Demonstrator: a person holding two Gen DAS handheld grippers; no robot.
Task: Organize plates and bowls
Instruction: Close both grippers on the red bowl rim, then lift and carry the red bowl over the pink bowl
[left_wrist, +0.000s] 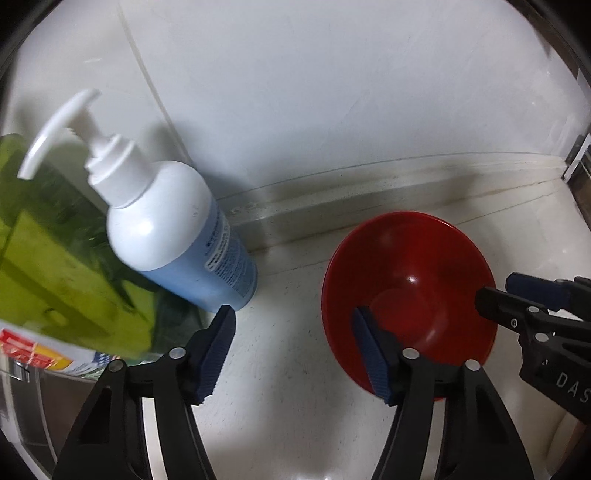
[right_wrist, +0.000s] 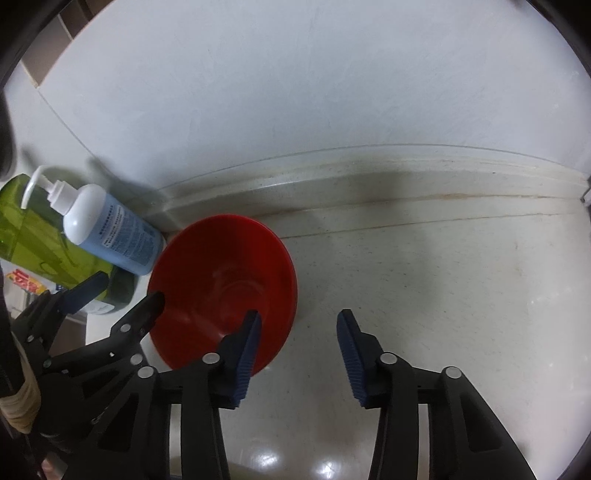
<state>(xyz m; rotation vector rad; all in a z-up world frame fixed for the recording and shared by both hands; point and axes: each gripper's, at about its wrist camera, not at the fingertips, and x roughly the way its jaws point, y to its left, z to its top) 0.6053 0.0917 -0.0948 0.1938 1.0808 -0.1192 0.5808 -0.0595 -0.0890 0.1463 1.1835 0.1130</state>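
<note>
Left wrist view: the left tool (left_wrist: 295, 350) straddles the near-left rim of the red bowl (left_wrist: 408, 291) on the table (left_wrist: 295, 280), jaws apart, seemingly set to clamp that rim. A pump bottle (left_wrist: 177, 229) stands just beside.

Right wrist view: the right tool (right_wrist: 301, 354) straddles the bowl's opposite rim, jaws apart, nothing clamped.

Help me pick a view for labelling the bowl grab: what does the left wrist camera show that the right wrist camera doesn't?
Only the left wrist view shows the left gripper head-on, open, one finger over the near rim of the red bowl, the other beside the pump bottle.

Only the right wrist view shows the right gripper head-on, open, one finger over the bowl's rim, the other over bare counter.

Both show the bowl empty and upright on the counter, the pump bottle, the green bottle and the opposite gripper.
</note>
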